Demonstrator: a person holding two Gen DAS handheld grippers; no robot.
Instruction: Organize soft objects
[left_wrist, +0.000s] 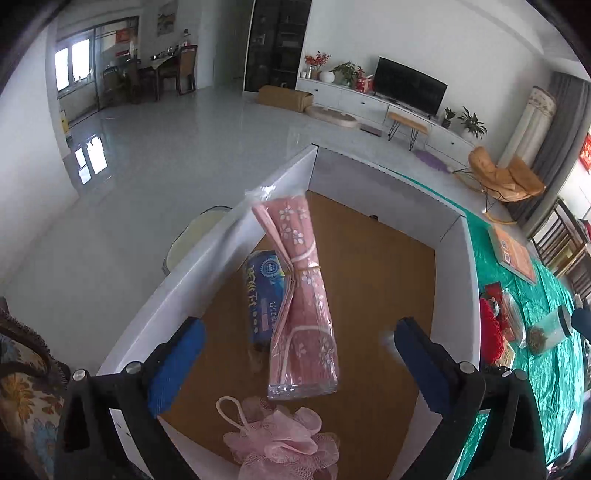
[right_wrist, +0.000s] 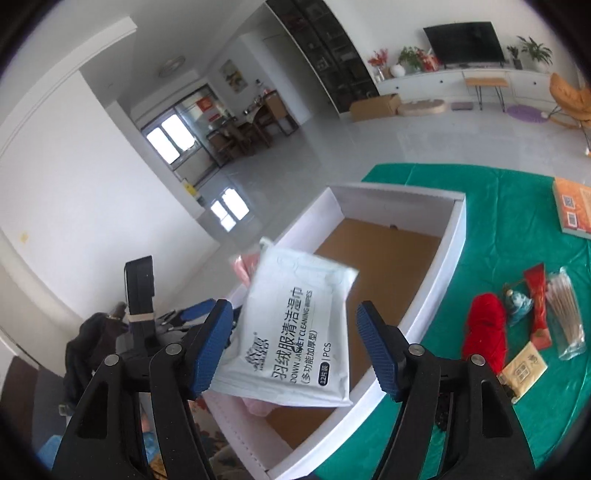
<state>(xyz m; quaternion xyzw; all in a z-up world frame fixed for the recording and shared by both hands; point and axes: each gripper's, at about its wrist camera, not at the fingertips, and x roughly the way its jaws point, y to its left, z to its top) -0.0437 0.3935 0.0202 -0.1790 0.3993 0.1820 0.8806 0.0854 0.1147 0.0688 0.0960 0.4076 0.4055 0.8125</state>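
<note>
A white box (left_wrist: 221, 251) with a brown floor stands on the green cloth. My left gripper (left_wrist: 299, 325) is open wide above its near end. A rolled pink flowered towel (left_wrist: 299, 280) in clear wrap is in the air over the box, and neither pad touches it. Inside the box lie a blue pack (left_wrist: 264, 291) and a pink bath pouf (left_wrist: 280, 439). In the right wrist view, my right gripper (right_wrist: 294, 307) is open over the box (right_wrist: 452, 229). A white wipes pack (right_wrist: 295, 325) sits between its fingers, with a gap to the right pad (right_wrist: 380, 350).
On the green cloth (right_wrist: 480, 221) right of the box lie red yarn (right_wrist: 484, 332), a red packet (right_wrist: 537, 306), a bag of thin sticks (right_wrist: 565, 314), a beige card (right_wrist: 524, 369) and an orange book (right_wrist: 576, 210). A patterned cushion (left_wrist: 26, 398) is at the left.
</note>
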